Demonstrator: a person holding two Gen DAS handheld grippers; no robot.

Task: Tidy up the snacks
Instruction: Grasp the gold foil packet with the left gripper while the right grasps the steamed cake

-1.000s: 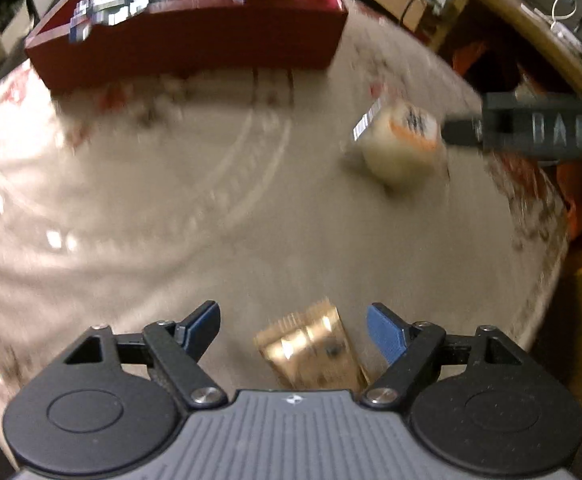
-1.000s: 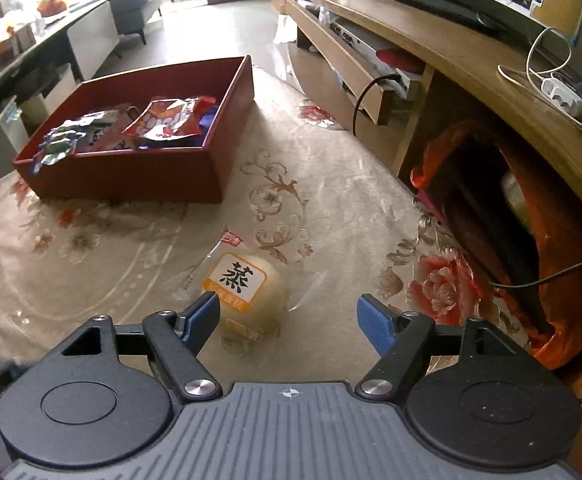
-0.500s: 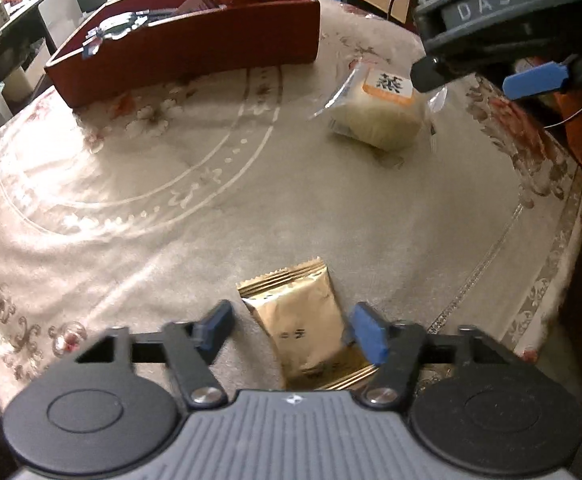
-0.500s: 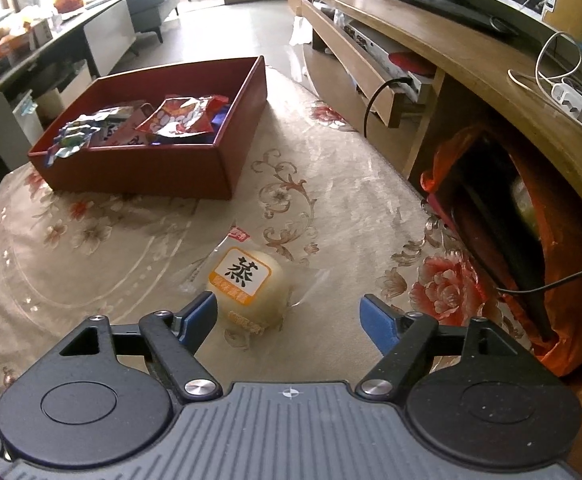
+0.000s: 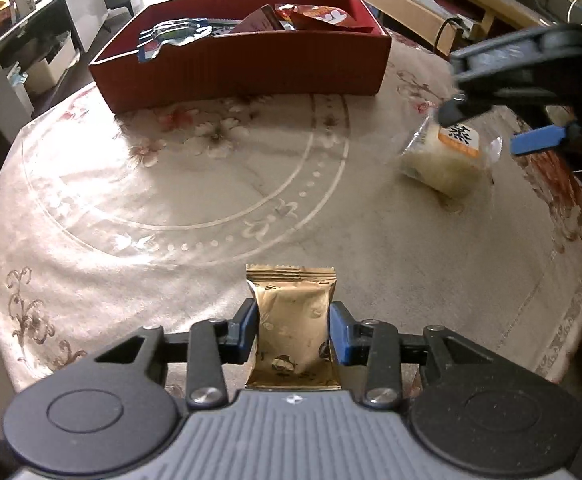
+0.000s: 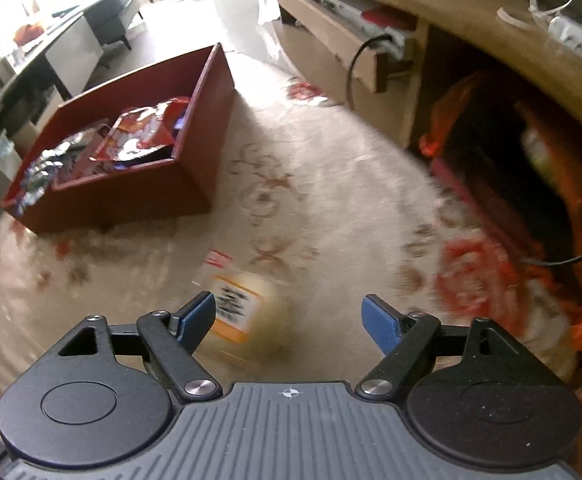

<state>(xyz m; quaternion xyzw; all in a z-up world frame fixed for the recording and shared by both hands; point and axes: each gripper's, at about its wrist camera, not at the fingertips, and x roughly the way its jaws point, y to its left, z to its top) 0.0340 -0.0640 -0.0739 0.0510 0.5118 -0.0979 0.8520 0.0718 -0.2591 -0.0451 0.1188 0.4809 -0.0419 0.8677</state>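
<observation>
Right tongs point(image 6: 289, 318) spread, blurred, seemingly wrapped bun point(image 6: 247, 312) between, red box point(image 6: 131, 196) beyond

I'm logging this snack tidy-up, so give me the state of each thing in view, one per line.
Left gripper: jaws just closed, shut on the gold packet.
Gold packet: clamped, upright.
Right gripper: jaws open, around the bun, not pressing it.
Wrapped bun: lying on the tablecloth, sealed.
Red box: open-topped, holding several snack packs.
</observation>
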